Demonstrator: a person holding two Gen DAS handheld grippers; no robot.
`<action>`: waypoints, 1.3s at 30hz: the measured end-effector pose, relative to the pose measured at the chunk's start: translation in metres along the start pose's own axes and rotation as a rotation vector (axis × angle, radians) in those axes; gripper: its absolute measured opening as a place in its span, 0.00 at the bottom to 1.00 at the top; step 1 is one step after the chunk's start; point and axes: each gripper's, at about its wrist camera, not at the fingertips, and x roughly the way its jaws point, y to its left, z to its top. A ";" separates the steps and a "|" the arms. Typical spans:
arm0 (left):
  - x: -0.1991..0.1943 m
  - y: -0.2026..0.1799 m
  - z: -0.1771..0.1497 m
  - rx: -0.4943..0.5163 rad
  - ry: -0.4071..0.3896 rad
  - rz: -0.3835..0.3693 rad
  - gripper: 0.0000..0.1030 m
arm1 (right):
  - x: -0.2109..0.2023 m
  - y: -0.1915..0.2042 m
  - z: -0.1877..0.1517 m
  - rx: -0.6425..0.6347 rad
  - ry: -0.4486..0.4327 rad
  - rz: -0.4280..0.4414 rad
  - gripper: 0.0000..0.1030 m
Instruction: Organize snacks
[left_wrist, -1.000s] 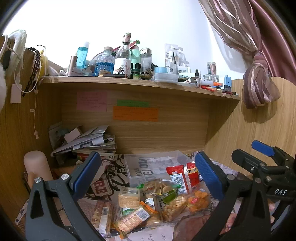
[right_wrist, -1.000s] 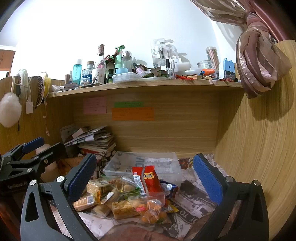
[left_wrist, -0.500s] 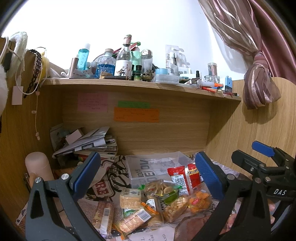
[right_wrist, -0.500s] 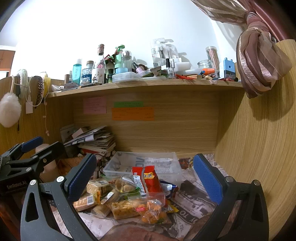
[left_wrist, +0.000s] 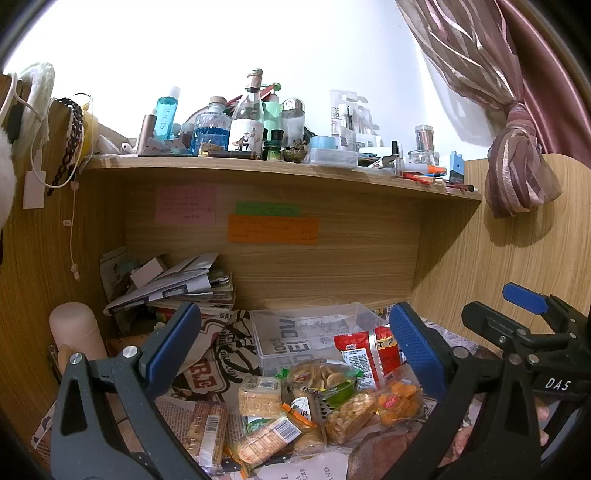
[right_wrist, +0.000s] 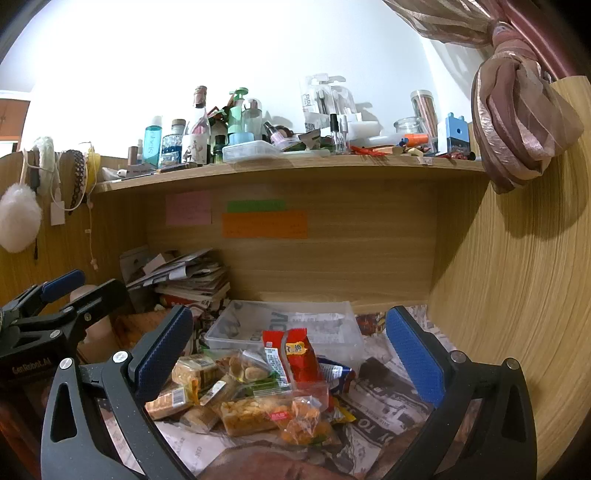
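Nothing on the desk (right_wrist: 388, 402) has shifted in the last second, and both of your grippers have stayed almost where they were, the left one's view only drifting down a touch. Ahead of you, beyond both grippers, the wooden alcove carries a cluttered upper shelf (left_wrist: 258, 166) of bottles and jars, with a tied curtain (right_wrist: 524, 122) hanging off to your right. Below it, the newspaper-covered desk holds a stack of papers and magazines (left_wrist: 173, 284) to the far left of your left gripper. Straight ahead of both grippers, just past the snacks, sits the clear plastic bin (right_wrist: 332, 328), which looks to hold nothing but the print seen through its walls. Your left gripper (left_wrist: 293, 345) hangs with its blue pads spread wide, nothing between them, framing the snack pile (left_wrist: 314, 402) that lies just below and in front of it. Your right gripper (right_wrist: 288, 349) is likewise spread wide and holding nothing, with the same pile directly between and beyond its fingertips. In that pile, a red packet (right_wrist: 291, 354) leans up against the bin's near wall, a bag of orange puffs (right_wrist: 303, 421) lies nearest your right gripper, and a clear pack of pale nuts or beans (right_wrist: 251, 410) rests touching its left side. A square rice-cracker block (left_wrist: 258, 395) and a barcoded bar (left_wrist: 207, 432) lie toward your left gripper's left finger.
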 end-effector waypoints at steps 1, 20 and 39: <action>0.000 0.000 0.000 0.001 0.000 0.000 1.00 | 0.000 0.000 0.000 0.000 -0.001 -0.001 1.00; 0.001 0.000 0.000 0.005 -0.002 0.003 1.00 | 0.004 0.001 -0.003 -0.002 0.002 0.005 1.00; 0.035 0.022 -0.017 0.008 0.088 0.017 0.98 | 0.035 -0.015 -0.017 0.030 0.081 0.003 1.00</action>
